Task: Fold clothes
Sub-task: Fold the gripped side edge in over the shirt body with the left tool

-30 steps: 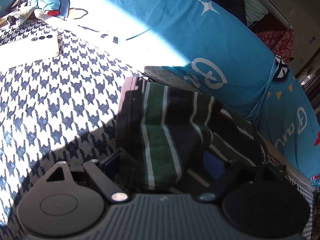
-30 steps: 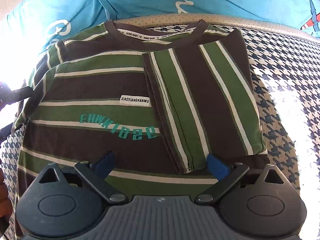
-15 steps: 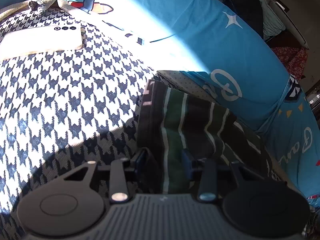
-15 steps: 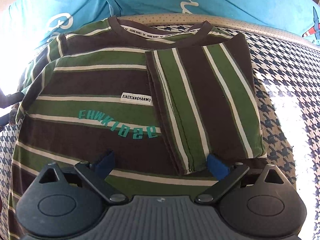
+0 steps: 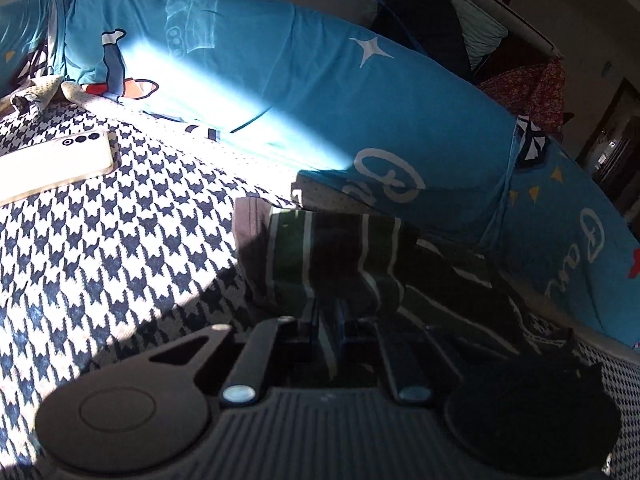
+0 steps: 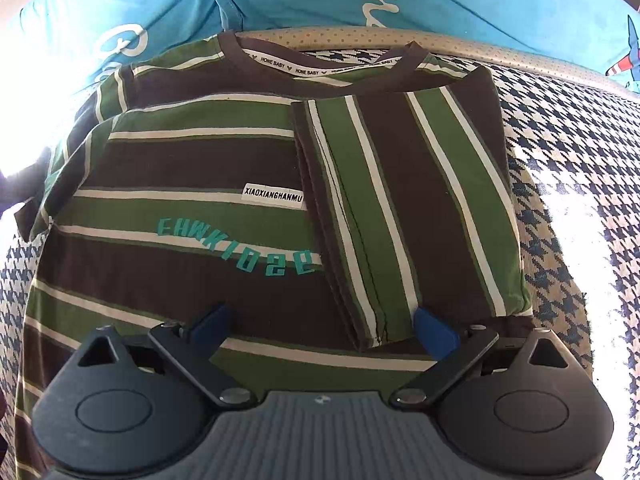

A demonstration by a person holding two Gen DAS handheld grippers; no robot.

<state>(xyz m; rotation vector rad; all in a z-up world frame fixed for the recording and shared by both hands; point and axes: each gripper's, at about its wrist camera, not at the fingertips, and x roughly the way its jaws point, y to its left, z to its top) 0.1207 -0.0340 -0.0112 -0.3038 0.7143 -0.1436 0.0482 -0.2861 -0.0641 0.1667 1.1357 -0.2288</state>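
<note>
Striped shirt — flat; sleeve folded in

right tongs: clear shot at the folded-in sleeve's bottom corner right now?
Probably yes. The right tongs are open, and the folded sleeve lies on top of the striped shirt with its bottom corner between the fingertips. Nothing covers it. The left tongs are shut on the shirt's other side.

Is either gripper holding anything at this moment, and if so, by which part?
The left gripper is shut on the striped T-shirt, pinching its sleeve. The right gripper is open above the shirt, holding nothing.
</note>
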